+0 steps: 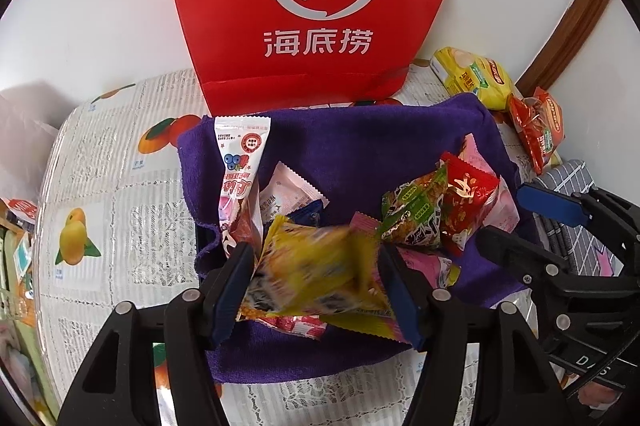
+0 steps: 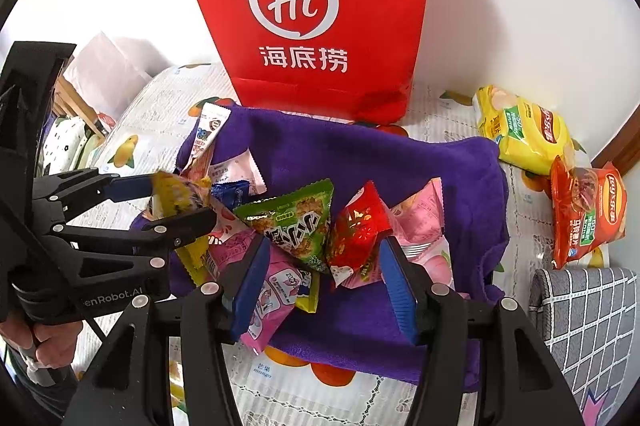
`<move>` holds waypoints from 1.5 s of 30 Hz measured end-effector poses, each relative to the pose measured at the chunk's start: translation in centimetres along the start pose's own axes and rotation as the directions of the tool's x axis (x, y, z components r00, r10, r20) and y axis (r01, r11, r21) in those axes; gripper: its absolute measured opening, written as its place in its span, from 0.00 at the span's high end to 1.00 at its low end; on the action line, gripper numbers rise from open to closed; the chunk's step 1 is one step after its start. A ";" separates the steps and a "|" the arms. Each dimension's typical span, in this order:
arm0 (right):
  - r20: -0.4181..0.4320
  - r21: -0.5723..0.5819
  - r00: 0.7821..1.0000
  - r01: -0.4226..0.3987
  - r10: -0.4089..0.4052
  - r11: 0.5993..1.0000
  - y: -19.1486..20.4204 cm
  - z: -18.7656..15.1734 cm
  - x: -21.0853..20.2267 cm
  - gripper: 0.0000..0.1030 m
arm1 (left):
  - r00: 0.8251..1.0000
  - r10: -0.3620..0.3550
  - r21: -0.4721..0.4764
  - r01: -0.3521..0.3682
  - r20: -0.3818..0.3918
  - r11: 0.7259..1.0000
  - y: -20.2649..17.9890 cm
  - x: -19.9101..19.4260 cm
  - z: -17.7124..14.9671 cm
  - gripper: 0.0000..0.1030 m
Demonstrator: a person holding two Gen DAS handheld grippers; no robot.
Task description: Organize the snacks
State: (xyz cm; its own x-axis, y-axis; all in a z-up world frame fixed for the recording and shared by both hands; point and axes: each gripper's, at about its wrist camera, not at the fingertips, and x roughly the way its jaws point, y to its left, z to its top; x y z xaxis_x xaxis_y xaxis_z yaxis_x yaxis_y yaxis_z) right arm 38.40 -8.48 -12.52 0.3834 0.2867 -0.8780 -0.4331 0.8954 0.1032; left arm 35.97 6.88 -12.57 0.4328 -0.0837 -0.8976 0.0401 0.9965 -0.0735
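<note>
left gripper [image 1: 316, 282] clamps a yellow packet [image 1: 320, 266] to sort it. right gripper [image 2: 320, 278] pinches green packet [image 2: 296, 222] and red packet [image 2: 356, 230], at 3 o'clock of it, above the purple towel [image 2: 360, 153].

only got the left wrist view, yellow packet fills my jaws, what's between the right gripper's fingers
Observer: The right gripper has a green packet and a red packet between its fingers. I cannot tell whether the pads press on them.
Operator: anything under those fingers
Observer: A pink packet lies on the purple cloth, partly beneath the finger on the picture's left.
Operator: what's holding my left gripper
Observer: A hand is wrapped around the handle of the left gripper, low at the left edge of the right wrist view.
</note>
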 end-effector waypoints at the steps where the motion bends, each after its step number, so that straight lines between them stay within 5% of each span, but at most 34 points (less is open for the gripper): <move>1: 0.001 0.000 1.000 0.001 -0.001 1.000 0.0 0.0 0.0 0.45 | 1.000 0.004 -0.002 -0.004 0.004 1.000 0.0 -0.1 0.0 0.37; 14: 0.035 0.036 0.999 0.018 -0.019 0.999 -0.4 0.2 -0.6 0.40 | 0.996 0.009 -0.019 -0.007 0.089 1.000 0.6 -2.8 0.3 0.31; 23: 0.114 0.082 0.993 0.029 -0.038 0.996 -0.1 0.4 -2.1 0.39 | 0.991 -0.002 -0.014 0.004 0.131 1.000 0.6 -4.8 0.3 0.30; 27: 0.181 0.112 0.981 0.048 -0.068 0.993 0.3 -0.1 -3.6 0.31 | 0.989 -0.017 -0.017 0.020 0.146 1.000 0.6 -5.6 0.2 0.25; 31: 0.238 0.141 0.963 0.095 -0.127 0.985 0.5 -1.6 -5.5 0.26 | 0.988 -0.026 -0.004 0.027 0.150 1.000 0.1 -6.6 0.0 0.23; 42: 0.206 0.271 0.965 0.101 -0.160 0.957 -1.2 -6.9 -10.9 0.26 | 0.980 -0.038 0.051 0.028 0.195 0.998 -2.0 -9.6 -1.2 0.17; 45: 0.207 0.281 0.957 0.142 -0.205 0.949 -0.9 -8.6 -12.7 0.16 | 0.979 -0.040 0.052 0.031 0.199 0.998 -2.8 -10.4 -1.9 0.16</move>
State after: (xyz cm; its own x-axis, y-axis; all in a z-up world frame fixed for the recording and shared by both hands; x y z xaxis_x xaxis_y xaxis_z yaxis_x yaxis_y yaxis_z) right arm 26.88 -15.86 -5.52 0.6243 0.1615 -0.7643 -0.1274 0.9863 0.1044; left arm 29.59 4.98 -3.84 0.6013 -0.1230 -0.7895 0.1002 0.9919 -0.0782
